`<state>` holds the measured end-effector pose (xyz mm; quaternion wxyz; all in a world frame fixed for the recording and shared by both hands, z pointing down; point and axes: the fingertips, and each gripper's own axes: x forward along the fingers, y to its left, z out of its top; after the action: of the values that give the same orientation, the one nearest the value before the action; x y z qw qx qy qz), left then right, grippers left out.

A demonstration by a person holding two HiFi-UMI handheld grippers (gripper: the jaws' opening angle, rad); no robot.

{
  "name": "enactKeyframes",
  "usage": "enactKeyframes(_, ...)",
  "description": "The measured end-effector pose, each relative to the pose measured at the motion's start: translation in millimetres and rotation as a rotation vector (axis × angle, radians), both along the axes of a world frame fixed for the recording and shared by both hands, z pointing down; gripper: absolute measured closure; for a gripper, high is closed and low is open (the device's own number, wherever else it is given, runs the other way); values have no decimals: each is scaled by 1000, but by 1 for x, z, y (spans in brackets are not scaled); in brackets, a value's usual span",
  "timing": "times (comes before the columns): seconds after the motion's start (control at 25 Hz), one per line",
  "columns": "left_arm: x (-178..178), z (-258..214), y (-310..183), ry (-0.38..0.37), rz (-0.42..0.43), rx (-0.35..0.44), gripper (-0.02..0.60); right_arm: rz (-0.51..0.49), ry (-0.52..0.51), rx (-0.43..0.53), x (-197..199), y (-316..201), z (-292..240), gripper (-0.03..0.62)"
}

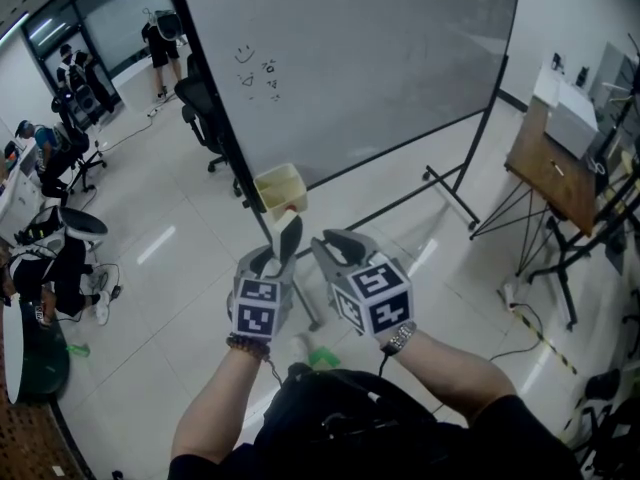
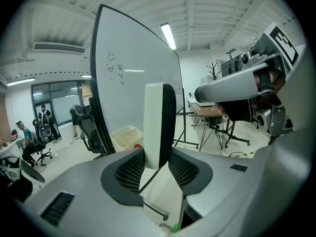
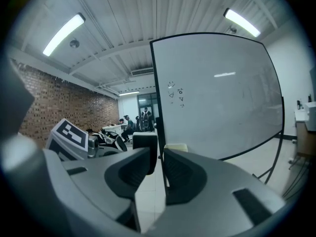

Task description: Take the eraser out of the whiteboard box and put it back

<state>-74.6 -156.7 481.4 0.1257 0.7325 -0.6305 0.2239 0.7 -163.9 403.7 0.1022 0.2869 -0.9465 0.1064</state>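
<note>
Box (image 1: 268,194): small red item (image 2: 138,145) inside | left tongs (image 2: 157,156) pinch eraser (image 2: 159,117) | right tongs (image 3: 159,159) narrowly apart, empty

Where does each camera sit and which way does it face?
Head view: person's head, steeply down at whiteboard, box; forearms, left gripper, right gripper show.
Left gripper view: on left gripper, facing whiteboard; jaws clamp eraser.
Right gripper view: on right gripper, facing whiteboard; jaws slightly apart, empty.
Shared: all three show the whiteboard's scribbles.
</note>
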Motion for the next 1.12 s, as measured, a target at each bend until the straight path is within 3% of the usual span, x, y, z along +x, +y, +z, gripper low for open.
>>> enactKeyframes(0.24,-12,-6,-5,9,-15,15,433,14,20,4,-3,-4,4,566)
enactKeyframes(0.72,-40,-9,-26,29,-23,39,433,22,56,-6,-19,-18,16,571)
enactKeyframes(1.12,-67,-9,-70,19,28,55,433,68,84,-13,-43,-56,23,571)
